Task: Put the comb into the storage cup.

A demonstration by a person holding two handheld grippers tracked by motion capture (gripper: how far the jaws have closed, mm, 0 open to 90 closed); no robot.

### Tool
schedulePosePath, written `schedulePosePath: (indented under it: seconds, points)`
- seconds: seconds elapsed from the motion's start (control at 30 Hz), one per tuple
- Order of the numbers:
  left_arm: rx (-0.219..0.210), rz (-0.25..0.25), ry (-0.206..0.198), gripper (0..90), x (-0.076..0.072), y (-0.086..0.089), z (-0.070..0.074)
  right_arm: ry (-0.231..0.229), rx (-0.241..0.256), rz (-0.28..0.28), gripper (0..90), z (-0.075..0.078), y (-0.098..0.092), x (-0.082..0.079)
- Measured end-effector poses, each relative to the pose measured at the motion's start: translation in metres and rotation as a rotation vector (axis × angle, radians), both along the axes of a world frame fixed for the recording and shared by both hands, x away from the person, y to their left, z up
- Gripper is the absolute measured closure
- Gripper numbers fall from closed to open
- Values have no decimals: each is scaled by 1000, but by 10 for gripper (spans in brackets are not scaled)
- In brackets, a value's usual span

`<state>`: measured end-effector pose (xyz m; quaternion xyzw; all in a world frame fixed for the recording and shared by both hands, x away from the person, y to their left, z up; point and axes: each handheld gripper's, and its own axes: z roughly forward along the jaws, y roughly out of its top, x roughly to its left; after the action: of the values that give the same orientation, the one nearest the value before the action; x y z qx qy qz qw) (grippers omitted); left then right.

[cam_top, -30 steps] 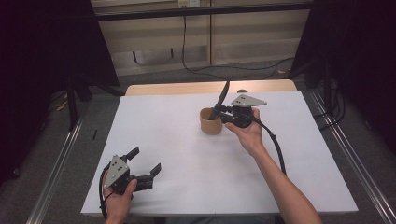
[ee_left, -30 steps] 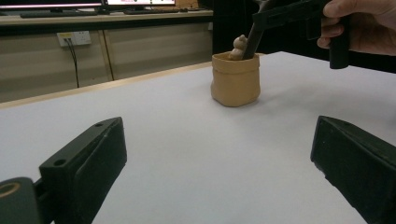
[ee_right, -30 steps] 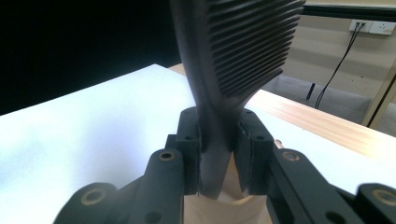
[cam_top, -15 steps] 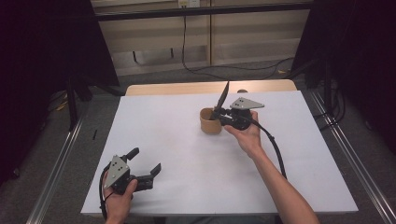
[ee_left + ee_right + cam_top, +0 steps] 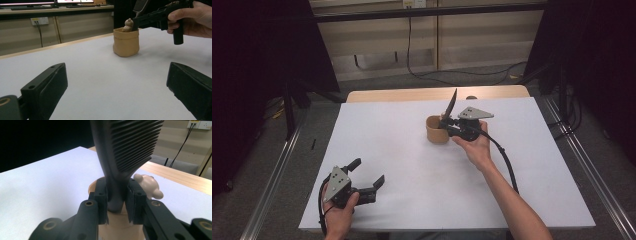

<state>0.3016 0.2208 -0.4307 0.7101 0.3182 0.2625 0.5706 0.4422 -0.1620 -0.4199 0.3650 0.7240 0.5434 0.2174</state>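
Note:
A tan soft-sided pot [image 5: 435,134] stands on the white table [image 5: 412,165], right of centre toward the back. A beige figurine [image 5: 128,25] pokes out of its top. My right gripper [image 5: 447,122] hovers at the pot's rim, shut on the handle of a black ridged tool [image 5: 130,142] that points upward. In the right gripper view the jaws clamp the tool just above the pot [image 5: 93,187], with the figurine [image 5: 147,185] behind. My left gripper [image 5: 368,171] rests open near the front left edge, nothing between its jaws, and faces the pot [image 5: 125,43].
A strip of wooden tabletop [image 5: 412,95] shows behind the white cover. Metal rails [image 5: 277,170] run along both sides of the table. A cable [image 5: 507,165] trails from the right gripper along the forearm.

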Motion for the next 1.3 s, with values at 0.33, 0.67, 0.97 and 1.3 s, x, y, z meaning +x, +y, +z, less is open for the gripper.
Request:
schedulePosePath:
  seconds: [0.33,0.67,0.97,1.3]
  points:
    - [1,-1,-1,35,0,0,0,1,10,-7,728,-5,4,1]
    - [-5,3,1,32,1,1,0,-2,13,-13,724,-6,1,-1]
    - [-5,3,2,32,2,1,-1,-8,25,-33,702,-5,-5,-4]
    - [2,6,2,32,2,1,-1,-16,37,-56,592,-1,-13,-8]
